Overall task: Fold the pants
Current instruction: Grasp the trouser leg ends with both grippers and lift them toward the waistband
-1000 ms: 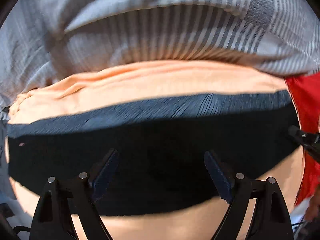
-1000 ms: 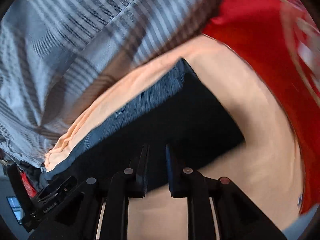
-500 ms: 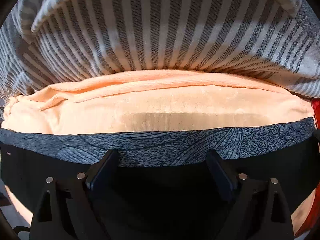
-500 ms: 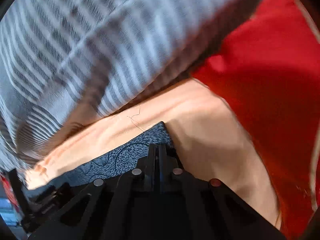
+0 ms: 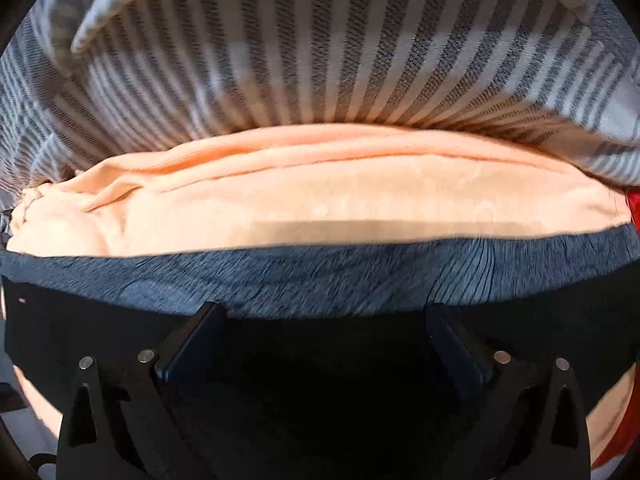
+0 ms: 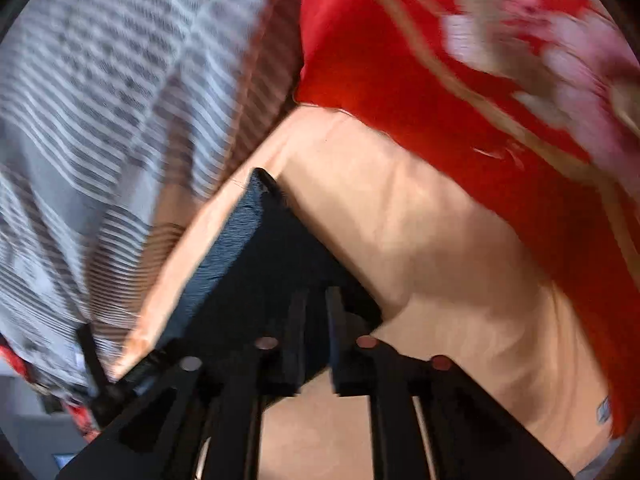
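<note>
Hard sunlight falls warm on the peach cloth [image 5: 320,200], leaving the foreground in deep shadow. The right wrist view smears with motion blur, probably mid-sweep. Fisheye bends both edges.

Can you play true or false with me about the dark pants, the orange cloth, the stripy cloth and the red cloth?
1. The dark pants lie on the orange cloth. True.
2. The left gripper is squeezed tight shut. False: its jaws stand wide apart over the pants and have just been opening, and they pinch nothing.
3. The striped cloth is green and yellow. False: it is grey and white.
4. A red cloth lies next to the orange cloth in the right wrist view. True.
5. The right gripper has a gap between its jaws. True: they have just been opening, near the pants' corner.
</note>
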### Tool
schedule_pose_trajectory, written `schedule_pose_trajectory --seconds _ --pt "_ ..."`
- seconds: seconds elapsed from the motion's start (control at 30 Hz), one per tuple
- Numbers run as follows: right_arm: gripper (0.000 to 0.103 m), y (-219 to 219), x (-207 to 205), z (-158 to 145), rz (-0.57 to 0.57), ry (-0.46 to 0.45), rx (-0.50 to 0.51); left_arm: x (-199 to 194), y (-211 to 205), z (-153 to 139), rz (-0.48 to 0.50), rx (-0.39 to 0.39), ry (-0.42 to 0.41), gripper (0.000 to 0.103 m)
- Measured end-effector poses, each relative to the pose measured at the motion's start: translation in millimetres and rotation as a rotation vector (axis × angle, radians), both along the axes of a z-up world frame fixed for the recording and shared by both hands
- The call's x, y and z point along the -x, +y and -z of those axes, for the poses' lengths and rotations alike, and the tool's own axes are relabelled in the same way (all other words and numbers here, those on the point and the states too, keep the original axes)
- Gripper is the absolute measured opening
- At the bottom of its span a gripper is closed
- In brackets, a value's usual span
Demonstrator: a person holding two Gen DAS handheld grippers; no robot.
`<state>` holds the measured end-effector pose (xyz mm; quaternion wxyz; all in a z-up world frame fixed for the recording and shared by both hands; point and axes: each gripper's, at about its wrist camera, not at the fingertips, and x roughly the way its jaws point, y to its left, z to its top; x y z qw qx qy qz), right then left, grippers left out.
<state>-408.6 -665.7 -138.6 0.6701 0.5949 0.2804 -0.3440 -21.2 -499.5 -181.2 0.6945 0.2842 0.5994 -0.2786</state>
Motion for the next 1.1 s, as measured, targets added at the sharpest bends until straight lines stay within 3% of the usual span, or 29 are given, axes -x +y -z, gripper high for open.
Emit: schedule_pose_trajectory --seconds 0.03,0.07,0.2,0.27,0.33,0.43,0.7,0.83,0.87,0.9,0.93,0.97,1.0,1.03,1.1 --pt "0.055 7.0 6.9 3.2 0.012 -0.042 -0.033 1.8 4.0 -6.7 0.010 -0.004 -0.005 0.102" --pt "0.060 14.2 10.1 7.4 0.018 -0.067 -0.056 5.0 7.8 -14.2 0.018 0.007 -0.008 0.102" --pt "0.061 37.2 5.4 40.4 0.008 -0.176 -0.142 26.4 27.9 -30.8 0.043 0.039 0.005 0.102" --pt "0.060 41.7 3.2 57.1 0.029 -0.250 -0.173 38.9 34.3 -25.1 0.075 0.019 0.017 0.102" --pt "0.060 41.9 2.3 68.5 0.055 -0.322 -0.171 46.4 40.7 -11.3 0.076 -0.021 0.044 0.102" --pt "0.059 41.9 3.7 69.3 0.076 -0.391 -0.144 42.5 53.1 -9.9 0.036 0.015 0.064 0.102" --pt "0.060 11.6 -27.1 67.3 0.063 -0.445 -0.081 61.5 51.4 -9.5 0.043 0.020 0.060 0.102" --pt "0.058 0.7 -46.8 68.5 0.027 -0.422 -0.092 57.6 55.4 -7.8 0.047 0.010 0.075 0.102" --pt "0.053 -1.5 -51.8 69.2 0.011 -0.408 -0.120 55.7 55.7 -8.7 0.042 0.005 0.074 0.093" --pt "0.031 -2.9 -55.2 71.2 0.003 -0.415 -0.153 57.4 49.6 -13.7 0.035 0.006 0.060 0.084" --pt "0.012 -3.2 -56.8 72.3 0.005 -0.423 -0.180 62.7 30.8 -18.4 0.034 0.004 0.034 0.065" --pt "0.012 -2.8 -55.8 69.6 0.009 -0.423 -0.180 64.0 25.0 -26.6 0.039 0.006 0.009 0.046" --pt "0.012 -2.0 -56.1 65.1 -0.002 -0.419 -0.168 62.9 21.1 -33.4 0.041 0.020 0.001 0.038" --pt "0.012 -0.2 -57.1 57.9 -0.022 -0.408 -0.147 60.8 17.5 -38.3 0.035 0.038 0.003 0.032" --pt "0.012 2.6 -61.6 46.1 -0.058 -0.401 -0.116 52.3 5.7 -44.5 0.019 0.091 0.017 0.032"
